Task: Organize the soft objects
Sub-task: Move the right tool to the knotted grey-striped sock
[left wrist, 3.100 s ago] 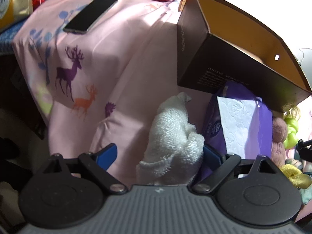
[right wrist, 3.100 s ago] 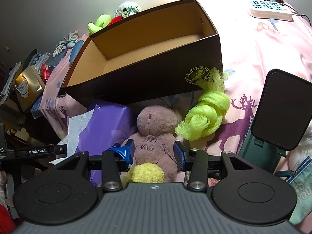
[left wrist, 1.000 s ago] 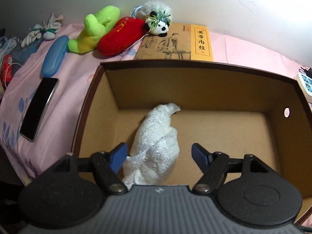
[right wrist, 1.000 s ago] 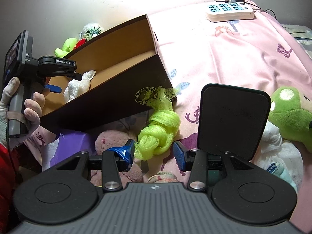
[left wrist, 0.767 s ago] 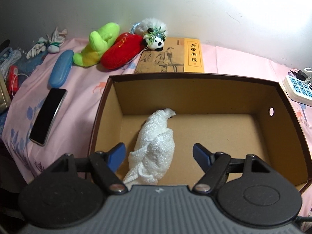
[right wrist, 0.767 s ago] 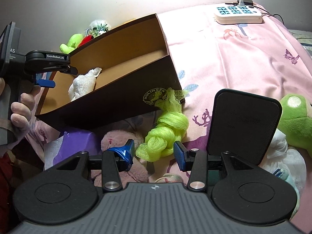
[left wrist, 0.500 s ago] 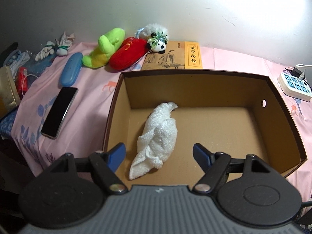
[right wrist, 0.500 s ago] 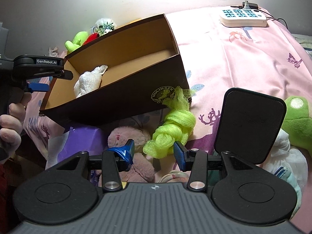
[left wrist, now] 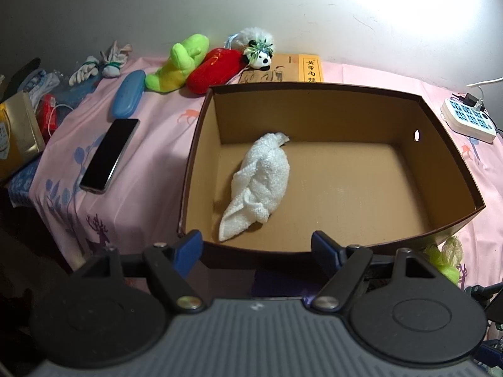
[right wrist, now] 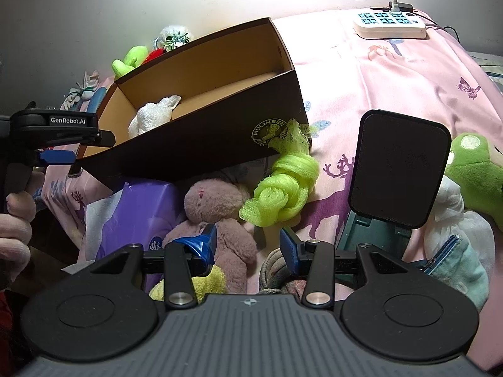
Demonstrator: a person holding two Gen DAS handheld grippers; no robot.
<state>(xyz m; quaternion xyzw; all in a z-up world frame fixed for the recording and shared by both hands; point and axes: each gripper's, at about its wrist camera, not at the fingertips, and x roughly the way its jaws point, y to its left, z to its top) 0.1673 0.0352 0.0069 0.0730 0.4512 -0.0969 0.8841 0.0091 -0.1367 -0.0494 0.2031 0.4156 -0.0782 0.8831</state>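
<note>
Black gripper (left wrist: 256,248), blue-padded fingers (left wrist: 188,248), silver screws.

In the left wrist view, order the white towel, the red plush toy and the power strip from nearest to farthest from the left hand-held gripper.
1. White towel, inside the box, just ahead of the left hand-held gripper.
2. Red plush toy, behind the box, at the wall.
3. Power strip, far right; too close to the toy to rank surely.
</note>
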